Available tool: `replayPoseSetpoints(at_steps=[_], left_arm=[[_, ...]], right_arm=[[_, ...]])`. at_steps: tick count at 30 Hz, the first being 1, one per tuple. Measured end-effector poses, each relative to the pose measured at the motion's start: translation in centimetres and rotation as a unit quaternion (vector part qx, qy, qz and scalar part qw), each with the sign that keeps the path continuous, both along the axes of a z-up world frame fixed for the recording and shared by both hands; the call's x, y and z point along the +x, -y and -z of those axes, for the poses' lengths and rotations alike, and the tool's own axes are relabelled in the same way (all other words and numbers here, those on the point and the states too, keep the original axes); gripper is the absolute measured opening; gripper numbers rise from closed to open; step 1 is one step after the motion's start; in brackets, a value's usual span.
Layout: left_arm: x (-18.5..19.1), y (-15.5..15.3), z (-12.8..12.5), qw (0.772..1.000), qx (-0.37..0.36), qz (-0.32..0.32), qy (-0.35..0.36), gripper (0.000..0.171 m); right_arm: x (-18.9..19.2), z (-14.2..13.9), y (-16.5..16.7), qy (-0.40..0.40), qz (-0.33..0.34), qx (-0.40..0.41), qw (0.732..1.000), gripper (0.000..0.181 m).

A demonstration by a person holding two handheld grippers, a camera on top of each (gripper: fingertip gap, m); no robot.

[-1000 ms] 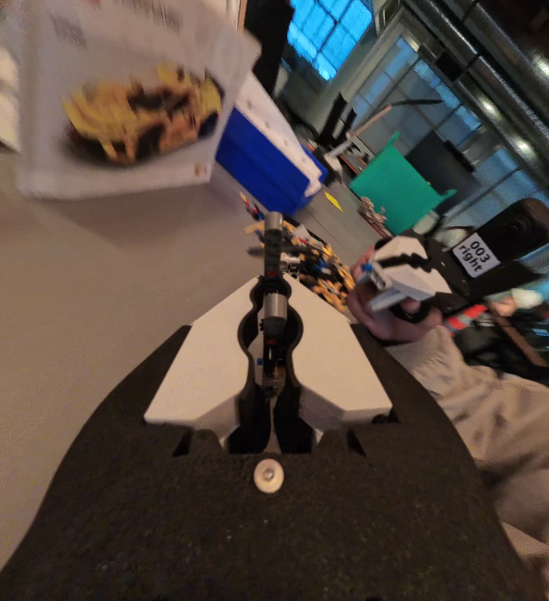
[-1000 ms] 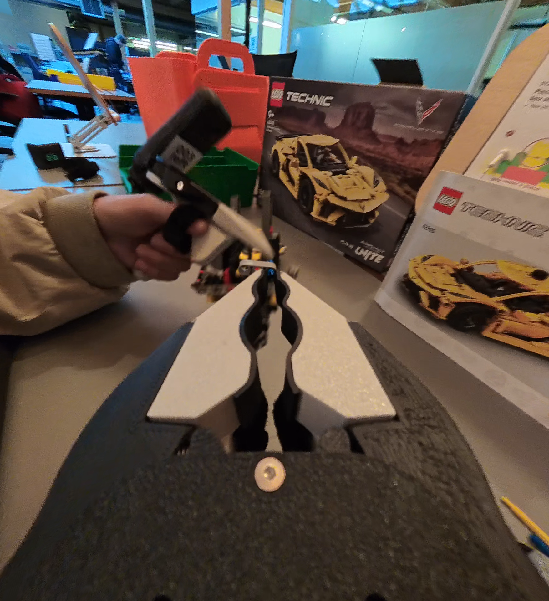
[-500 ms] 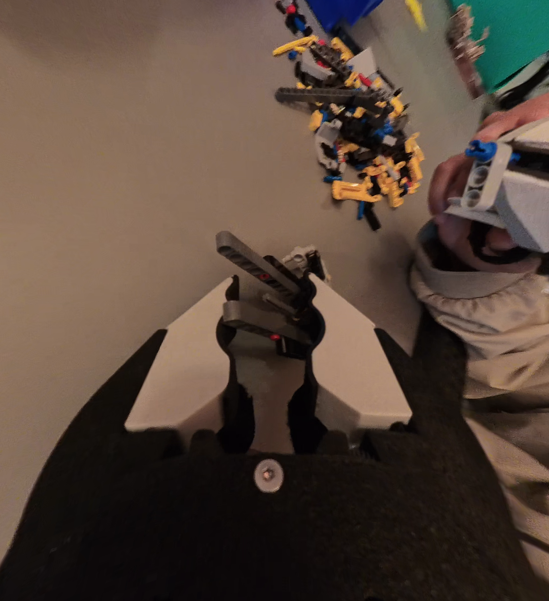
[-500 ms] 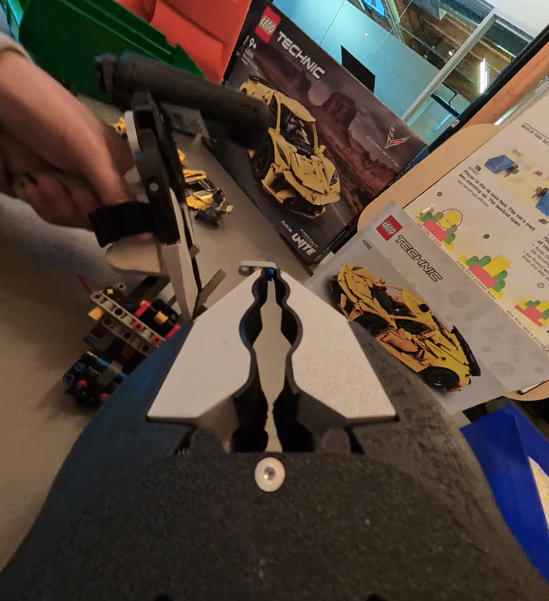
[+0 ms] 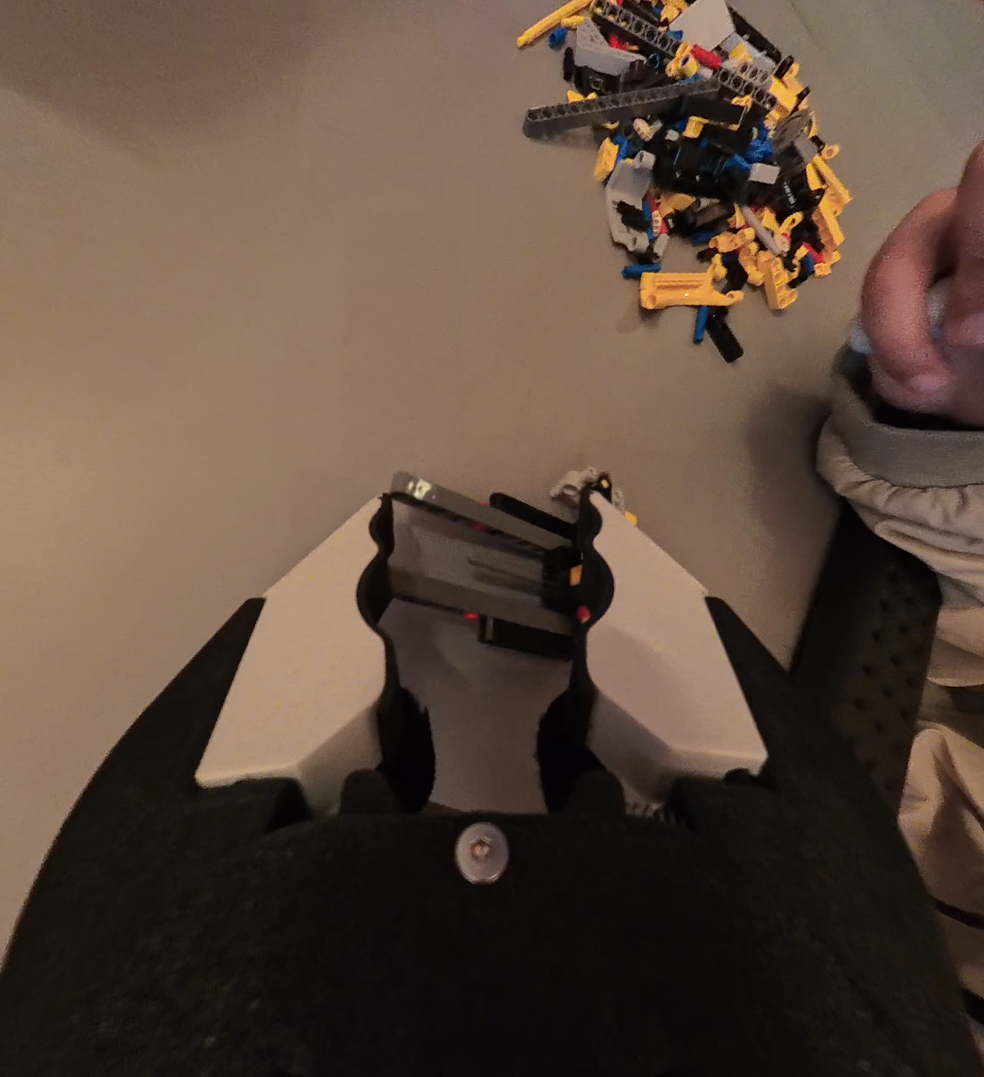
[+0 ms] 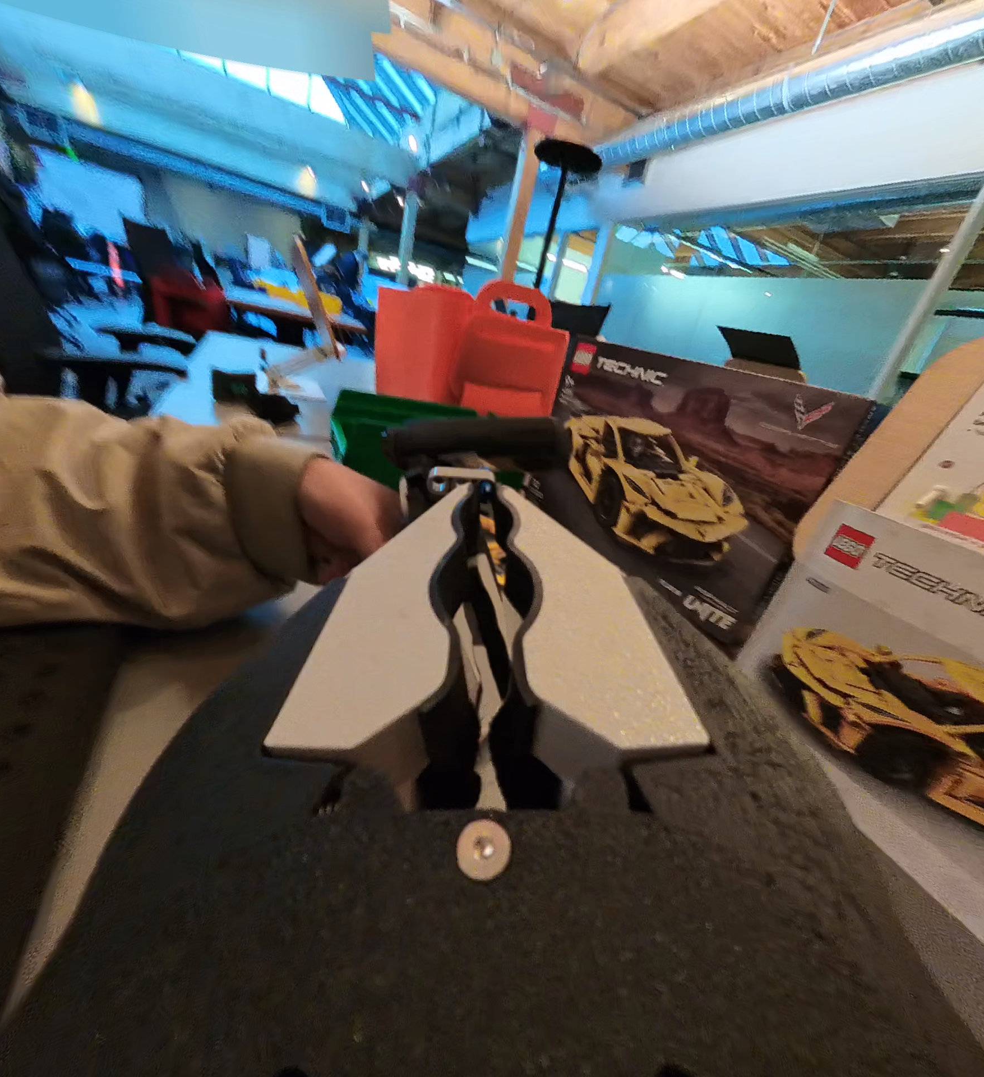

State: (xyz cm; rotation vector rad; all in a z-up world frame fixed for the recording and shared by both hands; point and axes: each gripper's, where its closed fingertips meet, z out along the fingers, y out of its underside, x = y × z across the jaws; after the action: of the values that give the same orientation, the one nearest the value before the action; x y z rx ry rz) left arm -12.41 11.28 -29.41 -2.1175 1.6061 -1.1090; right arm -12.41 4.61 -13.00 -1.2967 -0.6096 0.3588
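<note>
Left tool [image 5: 480,501] has widened around the grey assembly [image 5: 478,562] — right tool [image 6: 480,495] still pinches its small grey piece [image 6: 459,477].

A loose brick pile [image 5: 705,157] lies on the table [image 5: 215,303]; a car-printed box [image 6: 705,472] stands behind

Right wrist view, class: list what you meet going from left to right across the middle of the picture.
Beige sleeve → hand → right gripper shut on a small grey piece → dark box with a yellow car → white booklet with a yellow car.
</note>
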Motion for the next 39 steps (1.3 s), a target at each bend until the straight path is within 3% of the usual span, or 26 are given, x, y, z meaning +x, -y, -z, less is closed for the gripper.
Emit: replayPoseSetpoints(at_steps=[5,7,9,12,15,18,24,27,30,34,37,39], left_arm=[[0.3,-1.9,0.5,0.998,0.042,-0.04,-0.007,0.063],[1.0,-2.6,-1.9,0.996,0.057,-0.054,0.048,0.062],[1.9,-1.4,-6.4,0.985,0.056,-0.03,0.163,0.052],[0.9,4.3,-14.2,0.929,-0.079,0.08,0.354,0.037],[-0.9,7.1,-17.4,0.875,-0.227,0.154,0.398,0.035],[-0.8,7.0,-17.5,0.864,-0.259,0.152,0.404,0.035],[0.0,7.3,-15.9,0.885,-0.232,0.147,0.377,0.009],[-0.1,7.2,-15.7,0.886,-0.229,0.149,0.373,0.008],[0.1,6.9,-15.5,0.893,-0.172,0.143,0.389,0.008],[1.3,5.1,-14.4,0.91,0.049,0.092,0.4,0.007],[2.0,3.6,-13.4,0.893,0.247,0.057,0.372,0.007],[2.3,3.2,-13.2,0.869,0.342,0.045,0.354,0.007]], right_arm=[[0.4,-1.1,0.8,-0.024,-0.015,0.024,0.999,0.003],[0.4,-1.2,0.8,-0.017,-0.009,0.037,0.999,0.003],[0.3,-1.2,0.8,0.005,0.005,0.055,0.998,0.003],[0.2,-1.1,0.7,0.035,0.023,0.076,0.996,0.003],[0.3,-1.0,0.4,0.063,0.051,0.093,0.992,0.003],[0.3,-0.5,0.1,0.092,0.066,0.095,0.989,0.003],[0.1,0.4,-0.5,0.147,0.099,0.1,0.979,0.003],[0.0,0.6,-0.6,0.147,0.098,0.097,0.979,0.003],[0.1,0.7,-0.8,0.09,0.07,0.049,0.992,0.003],[1.5,2.2,-2.4,-0.018,0.05,-0.082,0.995,0.006],[2.5,2.9,-3.4,-0.114,0.035,-0.155,0.981,0.03],[2.8,2.9,-3.6,-0.169,0.016,-0.188,0.968,0.03]])
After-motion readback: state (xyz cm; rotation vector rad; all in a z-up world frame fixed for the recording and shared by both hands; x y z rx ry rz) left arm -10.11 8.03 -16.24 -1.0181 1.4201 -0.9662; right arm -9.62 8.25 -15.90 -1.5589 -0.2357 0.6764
